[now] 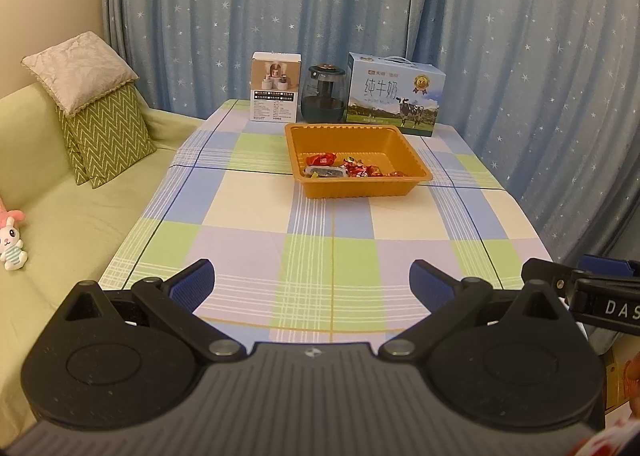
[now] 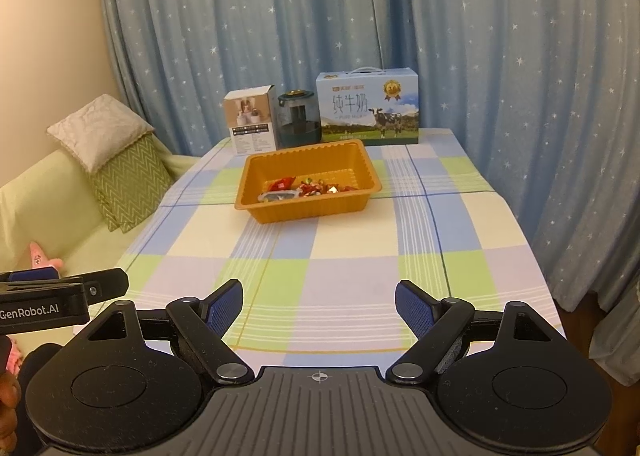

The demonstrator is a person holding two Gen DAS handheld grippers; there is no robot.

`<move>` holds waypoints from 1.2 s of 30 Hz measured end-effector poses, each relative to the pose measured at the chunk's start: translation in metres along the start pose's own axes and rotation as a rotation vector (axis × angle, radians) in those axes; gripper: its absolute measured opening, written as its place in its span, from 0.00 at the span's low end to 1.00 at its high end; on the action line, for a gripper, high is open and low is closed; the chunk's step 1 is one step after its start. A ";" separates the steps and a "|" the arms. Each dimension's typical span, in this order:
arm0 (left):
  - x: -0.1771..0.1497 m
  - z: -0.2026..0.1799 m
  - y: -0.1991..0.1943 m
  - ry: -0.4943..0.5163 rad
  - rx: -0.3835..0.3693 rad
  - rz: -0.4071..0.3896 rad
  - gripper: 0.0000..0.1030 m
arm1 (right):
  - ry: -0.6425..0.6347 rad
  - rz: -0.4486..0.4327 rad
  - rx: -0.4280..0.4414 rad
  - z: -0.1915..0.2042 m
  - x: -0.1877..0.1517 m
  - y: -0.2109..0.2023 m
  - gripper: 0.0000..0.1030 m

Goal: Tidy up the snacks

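Nearest the cameras, the left gripper [image 1: 312, 284] hangs over the near edge of the checked blue, green and cream tablecloth [image 1: 328, 224], its blue-padded fingers spread wide with nothing between them. The right gripper [image 2: 319, 306] sits just beside it at its 3 o'clock, jaws likewise wide and empty. Both point down and forward across the cloth, well short of any snack.

Further out, at about 12 o'clock from the left gripper and 11 o'clock from the right, stands the orange ribbed plastic tray [image 1: 360, 186]. The wrapped snacks [image 1: 344, 168], mostly red foil pieces with one darker flat packet, lie bunched against its near wall. No loose snack shows on the cloth around it.

Beyond the tray, along the far edge, stand a small white product box [image 1: 276, 86] at 11 o'clock, a dark green glass jar [image 1: 323, 98] at 12, and a blue milk carton with a cow picture [image 1: 396, 94] at 1 o'clock.

Judging by this, the gathering looks done or nearly so, and the grippers look parked. Any next move would call for a long forward reach into the tray and a narrow pinch on a small, slippery wrapper.
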State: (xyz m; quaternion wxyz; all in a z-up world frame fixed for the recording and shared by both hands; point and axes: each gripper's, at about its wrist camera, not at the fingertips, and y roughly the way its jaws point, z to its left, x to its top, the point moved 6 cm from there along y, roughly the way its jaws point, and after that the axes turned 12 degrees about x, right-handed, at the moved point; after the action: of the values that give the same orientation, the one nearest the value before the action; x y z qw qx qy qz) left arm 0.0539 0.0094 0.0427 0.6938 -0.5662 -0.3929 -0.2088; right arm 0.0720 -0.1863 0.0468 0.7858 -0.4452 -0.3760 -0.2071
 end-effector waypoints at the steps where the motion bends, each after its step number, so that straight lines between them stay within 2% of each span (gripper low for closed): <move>1: 0.000 0.000 0.000 -0.001 -0.001 0.001 1.00 | 0.000 -0.001 0.001 0.000 0.000 0.000 0.81; 36: -0.004 0.000 0.004 0.002 0.000 0.003 1.00 | 0.007 -0.002 0.002 0.000 -0.001 0.001 0.81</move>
State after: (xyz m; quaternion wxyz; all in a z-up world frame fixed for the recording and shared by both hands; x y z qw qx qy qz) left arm 0.0542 0.0098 0.0375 0.6945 -0.5667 -0.3912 -0.2085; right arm 0.0722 -0.1860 0.0451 0.7872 -0.4436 -0.3739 -0.2089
